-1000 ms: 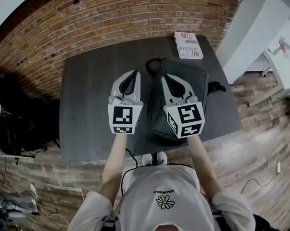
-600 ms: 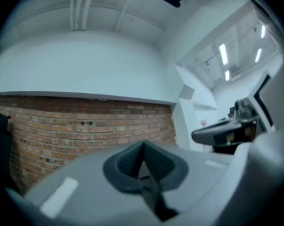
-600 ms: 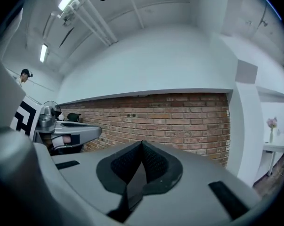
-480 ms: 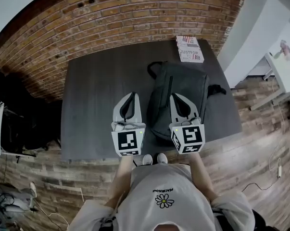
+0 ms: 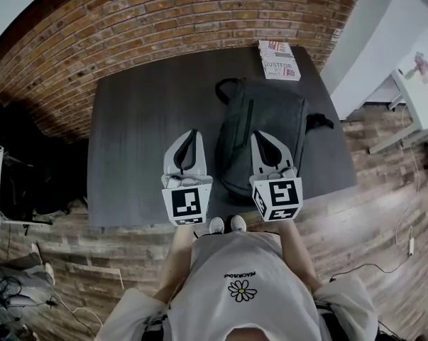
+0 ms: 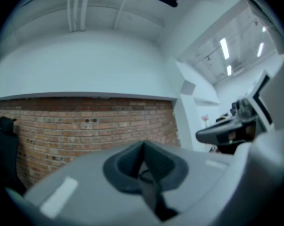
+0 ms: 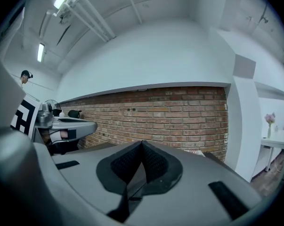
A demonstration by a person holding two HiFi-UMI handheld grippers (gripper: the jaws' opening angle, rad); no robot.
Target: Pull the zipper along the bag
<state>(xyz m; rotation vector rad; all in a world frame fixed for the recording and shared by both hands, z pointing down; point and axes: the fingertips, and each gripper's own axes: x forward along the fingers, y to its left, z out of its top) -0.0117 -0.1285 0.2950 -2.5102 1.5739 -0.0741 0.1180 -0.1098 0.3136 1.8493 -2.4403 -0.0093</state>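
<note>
A brick wall [image 5: 164, 20] backs one dark table [image 5: 135, 141]. On it lies one black bag [image 5: 267, 137], and at the far corner one box [image 5: 280, 60] printed "JUSTFOR". I hold two grippers near the front edge: my left gripper [image 5: 191, 132] over bare tabletop, my right gripper [image 5: 257, 134] above the bag. Both have their jaws pressed together on nothing.

right tongs [image 7: 142, 143]: pressed together, nothing between | ahead: brick wall [image 7: 179, 119] | left side: left tongs [image 7: 87, 125]
</note>
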